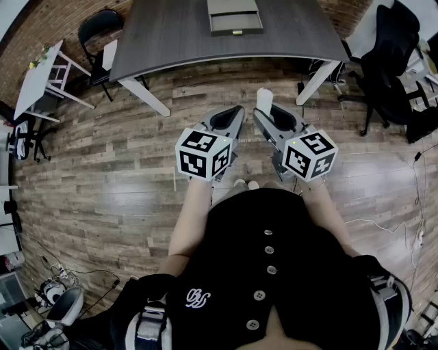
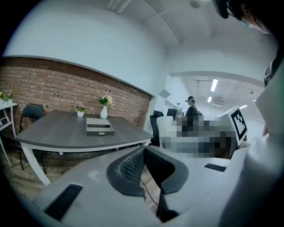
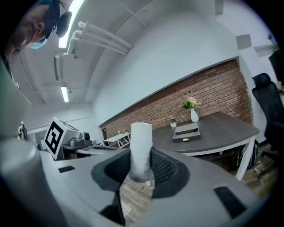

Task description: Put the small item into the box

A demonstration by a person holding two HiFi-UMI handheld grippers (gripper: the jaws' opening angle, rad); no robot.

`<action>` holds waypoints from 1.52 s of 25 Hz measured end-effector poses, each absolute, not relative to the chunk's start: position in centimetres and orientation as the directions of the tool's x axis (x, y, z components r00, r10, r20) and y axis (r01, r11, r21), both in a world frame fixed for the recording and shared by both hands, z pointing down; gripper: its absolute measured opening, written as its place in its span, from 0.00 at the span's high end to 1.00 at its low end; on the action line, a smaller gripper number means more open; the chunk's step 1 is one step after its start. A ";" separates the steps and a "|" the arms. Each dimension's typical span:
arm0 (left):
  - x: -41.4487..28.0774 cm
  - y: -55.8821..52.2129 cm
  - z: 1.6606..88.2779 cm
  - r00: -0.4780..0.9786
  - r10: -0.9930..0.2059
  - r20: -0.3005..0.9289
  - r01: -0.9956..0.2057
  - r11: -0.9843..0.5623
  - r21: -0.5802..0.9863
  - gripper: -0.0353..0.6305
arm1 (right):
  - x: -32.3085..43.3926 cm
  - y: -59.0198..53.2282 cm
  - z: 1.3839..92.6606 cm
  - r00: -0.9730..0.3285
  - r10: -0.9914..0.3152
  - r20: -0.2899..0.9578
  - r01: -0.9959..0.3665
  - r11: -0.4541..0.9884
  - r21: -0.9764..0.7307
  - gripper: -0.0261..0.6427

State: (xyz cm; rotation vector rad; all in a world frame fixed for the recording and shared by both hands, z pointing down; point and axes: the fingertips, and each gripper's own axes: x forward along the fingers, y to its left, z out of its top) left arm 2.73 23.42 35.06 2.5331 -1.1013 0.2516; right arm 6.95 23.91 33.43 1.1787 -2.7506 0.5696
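A small white fuzzy cylinder stands upright between the jaws of my right gripper, which is shut on it. My left gripper is beside it, its jaw tips touching with nothing between them. The box is a flat grey one with a drawer front. It lies on the far part of a dark grey table, well ahead of both grippers, which hang over the wooden floor.
A white vase with flowers and a small potted plant stand on the table by the brick wall. Black chairs flank the table. A white side table is at the left. Another person stands far off.
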 end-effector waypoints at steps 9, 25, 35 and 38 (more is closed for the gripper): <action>3.1 21.5 35.4 0.632 -0.707 0.316 -0.775 -0.577 0.258 0.93 | 7.7 22.7 33.8 -0.705 -0.665 0.246 -0.708 0.648 -0.280 0.76; 4.5 20.1 36.1 0.628 -0.717 0.301 -0.778 -0.575 0.254 0.93 | 9.5 21.1 34.0 -0.751 -0.640 0.164 -0.643 0.650 -0.406 0.76; 5.0 16.5 36.8 0.615 -0.729 0.299 -0.787 -0.550 0.278 0.93 | 10.4 18.8 35.3 -0.766 -0.615 0.186 -0.631 0.665 -0.400 0.76; 4.7 14.1 37.8 0.629 -0.717 0.301 -0.777 -0.561 0.286 0.93 | 10.1 16.7 35.5 -0.771 -0.610 0.182 -0.625 0.674 -0.394 0.76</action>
